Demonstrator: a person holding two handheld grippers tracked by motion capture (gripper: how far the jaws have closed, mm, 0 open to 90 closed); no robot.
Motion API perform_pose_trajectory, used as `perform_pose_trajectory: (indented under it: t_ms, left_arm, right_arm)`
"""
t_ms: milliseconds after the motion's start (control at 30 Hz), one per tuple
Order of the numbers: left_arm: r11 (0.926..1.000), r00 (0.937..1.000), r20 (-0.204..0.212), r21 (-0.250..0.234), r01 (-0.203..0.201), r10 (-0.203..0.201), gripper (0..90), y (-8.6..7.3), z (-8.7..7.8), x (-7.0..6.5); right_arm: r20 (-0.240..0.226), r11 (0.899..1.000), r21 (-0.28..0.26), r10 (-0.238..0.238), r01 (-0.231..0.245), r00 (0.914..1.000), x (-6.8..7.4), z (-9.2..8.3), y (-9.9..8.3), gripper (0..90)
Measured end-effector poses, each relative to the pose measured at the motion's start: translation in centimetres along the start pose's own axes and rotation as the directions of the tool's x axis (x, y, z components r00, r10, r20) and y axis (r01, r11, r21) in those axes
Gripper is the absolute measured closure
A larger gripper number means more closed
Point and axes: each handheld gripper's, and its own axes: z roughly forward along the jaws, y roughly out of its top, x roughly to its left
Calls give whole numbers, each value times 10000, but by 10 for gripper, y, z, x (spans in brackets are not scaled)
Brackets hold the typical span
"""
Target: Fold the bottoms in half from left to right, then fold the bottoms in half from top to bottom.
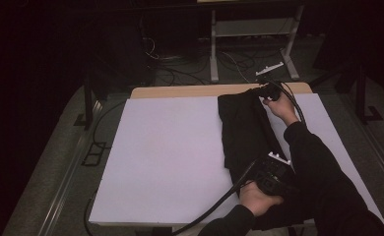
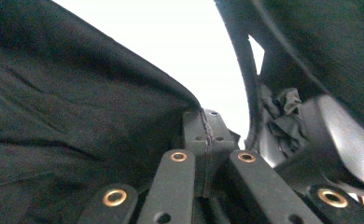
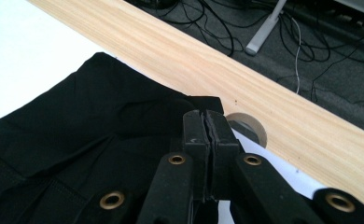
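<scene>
High view: black garment (image 1: 244, 132) lies as a long folded strip on the right half of the white table top (image 1: 165, 157), running from the far edge toward the person. Left gripper (image 1: 269, 172) sits at the near end of the strip, hand (image 1: 254, 196) behind it, cable trailing off toward the near table edge. Right gripper (image 1: 268, 92) is at the far end of the strip, near the wooden strip (image 1: 180, 91) at the table's back edge, right hand (image 1: 278, 105) just behind it. Left gripper view: jaws pressed together with a thin edge of the black cloth (image 2: 77, 130) pinched between the pads; fabric drapes away to the left, white surface bright behind it, a dark sleeve at right. Right gripper view: jaws also clamped together, pinching the garment's far corner (image 3: 101, 126); the cloth spreads left and down over the white top, with the wood edge (image 3: 264, 107) and a round hole (image 3: 248, 126) in it just beyond the jaw tips, floor cables (image 3: 217, 28) farther off.
</scene>
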Motion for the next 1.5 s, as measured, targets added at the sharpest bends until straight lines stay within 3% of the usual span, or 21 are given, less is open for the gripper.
perform_pose_trajectory:
  t_ms: [233, 333, 433, 500, 567, 667, 767, 800, 900, 1000, 1167, 1267, 1367, 1500]
  left_arm:
    - [9991, 9993, -83, -232, 366, -368, 884, 4, 7, 4]
    - [9992, 9993, -116, -160, 356, -358, 882, 4, 8, 4]
    - [9994, 9994, -76, -123, 323, -324, 877, 3, 7, 2]
    - [9996, 9996, 60, -38, 276, -275, 776, 3, 6, -1]
    - [9998, 9998, 9, -41, 208, -208, 617, 2, 3, -4]
    - [9994, 10000, 66, -357, 10, -8, 506, 0, -4, -7]
    - [9978, 9991, -285, -579, -314, 298, 388, 0, -14, -8]
    - [9975, 9987, -386, -613, -360, 337, 353, 0, -18, -8]
    - [9948, 9975, -454, -842, -571, 534, 288, -1, -30, -6]
    - [9877, 9927, -687, -1144, -1069, 994, 211, -2, -43, -7]
    - [9725, 9819, -1096, -1585, -1709, 1547, 84, 2, -65, -5]
    - [9666, 9749, -1375, -1645, -1967, 1750, 0, 5, -75, -1]
    - [9583, 9675, -1554, -1751, -2258, 1996, 0, 7, -83, 3]
    - [9548, 9585, -1754, -1564, -2527, 2250, 0, 7, -88, 8]
  right_arm:
    - [-129, 9988, -445, 207, -213, 9997, -4, 3, 0, 867]
    - [-339, 9983, -226, 531, -539, 9980, -7, 9, -6, 845]
    - [-627, 9920, -159, 1240, -1252, 9903, -12, 8, -11, 739]
    - [-613, 9872, -317, 1543, -1564, 9861, -16, 1, -12, 641]
    - [-674, 9829, -482, 1744, -1778, 9824, -20, -8, -14, 538]
    - [-1212, 9737, -837, 2013, -2121, 9720, -26, -23, -17, 361]
    - [-1626, 9699, -720, 2187, -2327, 9621, -29, -37, -19, 196]
    - [-1702, 9710, -653, 2161, -2298, 9614, -29, -41, -20, 138]
    - [-1602, 9728, -825, 2016, -2166, 9663, -26, -54, -28, 112]
    - [-1855, 9714, -833, 2039, -2222, 9612, -24, -64, -38, 8]
    - [-1678, 9668, -874, 2234, -2402, 9602, -28, -75, -51, 0]
    - [-1693, 9602, -985, 2428, -2615, 9552, -32, -81, -55, 0]
    - [-1722, 9559, -1158, 2483, -2699, 9533, -33, -85, -57, 0]
    - [-1708, 9548, -1270, 2459, -2688, 9541, -34, -86, -58, 0]
